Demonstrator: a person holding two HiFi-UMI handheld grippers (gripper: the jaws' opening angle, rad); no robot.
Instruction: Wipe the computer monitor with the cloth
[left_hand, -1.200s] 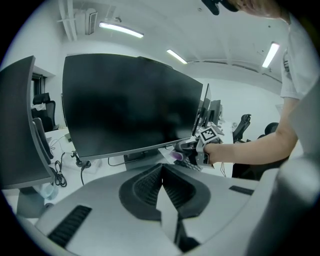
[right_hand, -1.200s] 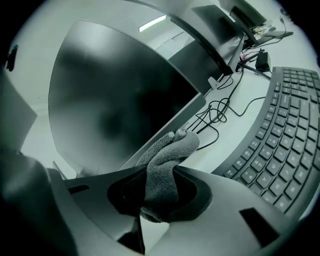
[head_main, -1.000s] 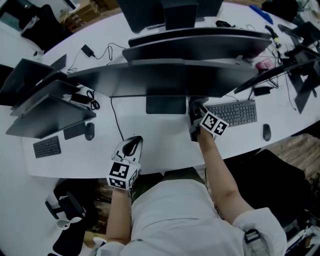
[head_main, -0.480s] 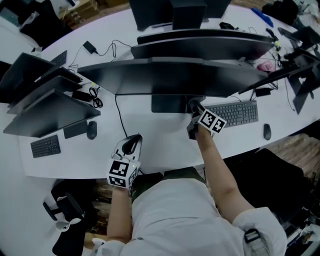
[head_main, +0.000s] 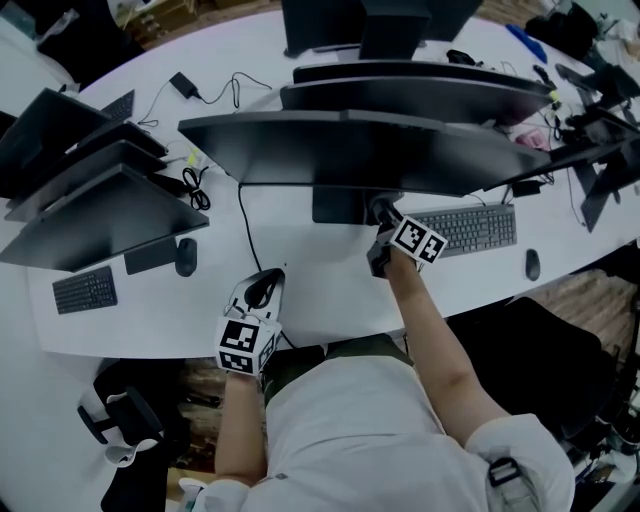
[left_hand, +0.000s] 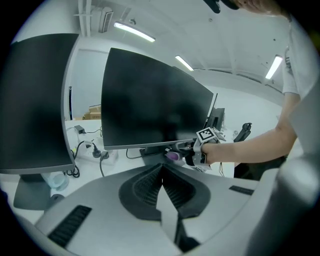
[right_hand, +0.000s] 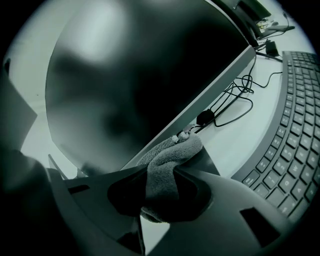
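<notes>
The wide dark monitor (head_main: 360, 150) stands mid-desk; its black screen (right_hand: 135, 75) fills the right gripper view. My right gripper (head_main: 384, 222) reaches under its lower edge, just right of the stand. That gripper (right_hand: 167, 187) is shut on a folded grey cloth (right_hand: 175, 150), whose tip presses against the monitor's lower bezel. From the left gripper view the cloth (left_hand: 172, 156) looks purplish at the screen's bottom edge. My left gripper (head_main: 258, 293) rests near the desk's front edge; its jaws (left_hand: 161, 172) are shut with nothing between them.
A keyboard (head_main: 465, 228) and a mouse (head_main: 531, 264) lie right of the right gripper. More monitors stand at the left (head_main: 90, 210) and behind (head_main: 420, 90). A small keyboard (head_main: 83, 289), a mouse (head_main: 185, 256) and cables (head_main: 195, 190) lie at the left.
The right gripper with the cloth has slid slightly left along the monitor's lower edge, toward the stand. The left gripper has stayed put; the head view has shifted a little.
</notes>
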